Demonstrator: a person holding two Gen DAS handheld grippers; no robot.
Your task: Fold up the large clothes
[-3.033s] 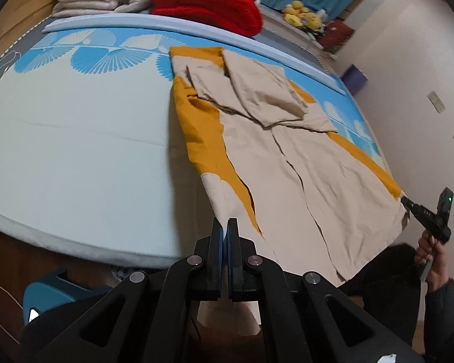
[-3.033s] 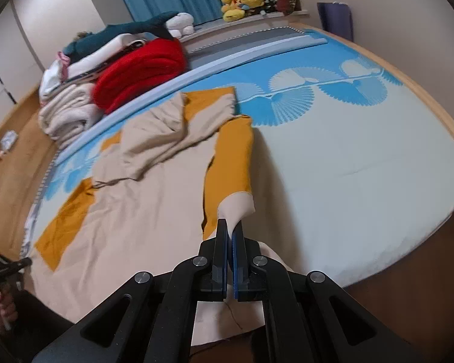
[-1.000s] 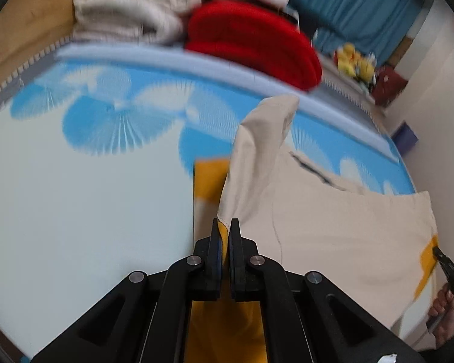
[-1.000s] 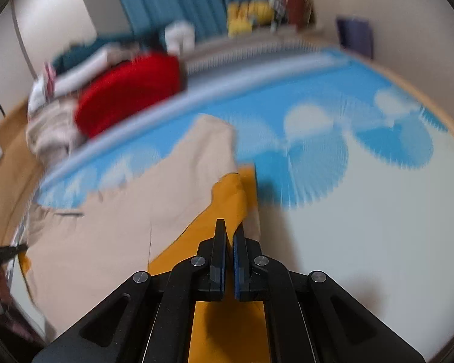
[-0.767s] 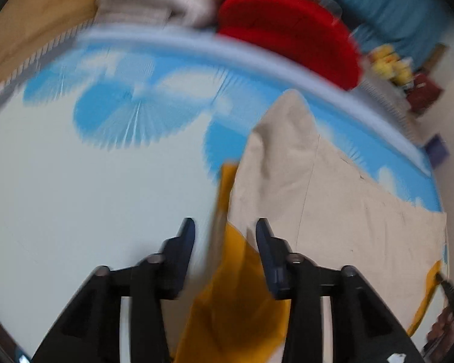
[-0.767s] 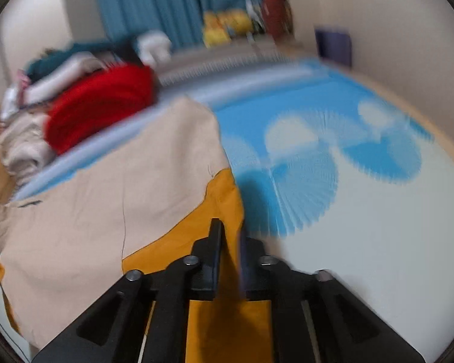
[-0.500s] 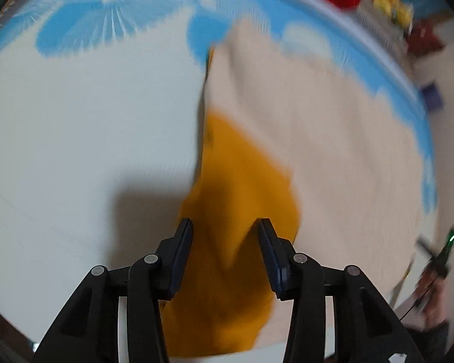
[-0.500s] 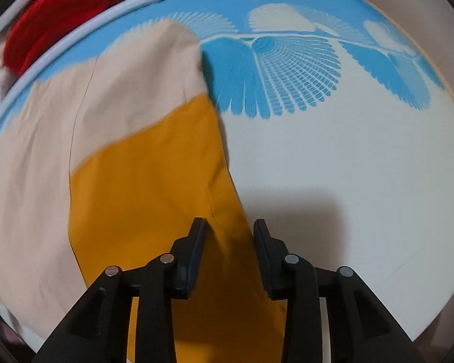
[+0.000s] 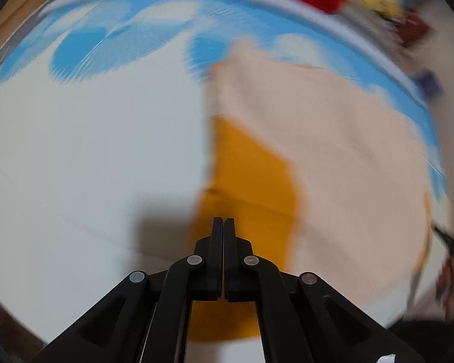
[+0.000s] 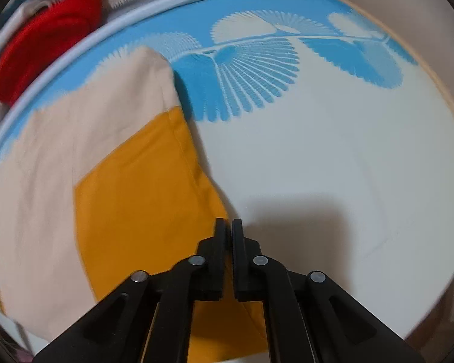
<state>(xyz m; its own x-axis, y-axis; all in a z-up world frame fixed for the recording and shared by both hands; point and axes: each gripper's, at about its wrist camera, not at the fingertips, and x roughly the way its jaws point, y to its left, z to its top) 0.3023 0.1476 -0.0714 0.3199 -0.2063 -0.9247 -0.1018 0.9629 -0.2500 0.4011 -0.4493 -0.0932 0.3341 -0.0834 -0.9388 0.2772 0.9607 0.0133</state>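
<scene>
The garment (image 10: 45,163) is a large beige piece with mustard-orange panels, lying flat on the bed (image 10: 333,157), whose cover is pale with a blue fan pattern along its far side. It has been folded over on itself: in both wrist views a broad beige face lies uppermost, and an orange panel runs down the near edge on each side toward the cameras. In the right wrist view the orange panel's outer edge slants from the beige shoulder down to the claw, and it casts a shadow on the pale cover beside it. The left wrist view is blurred by motion, so its seams and finer folds cannot be told. The left claw (image 9: 224,227) points steeply down over the orange panel, and its jaws have just been closing; they now meet with no cloth seen between them. The right claw (image 10: 228,227) also points steeply down at the orange panel's edge; its jaws have just been closing to a narrow slit, and nothing shows between them. Beyond the far edge of the bed lies a red bundle (image 10: 45,39).
</scene>
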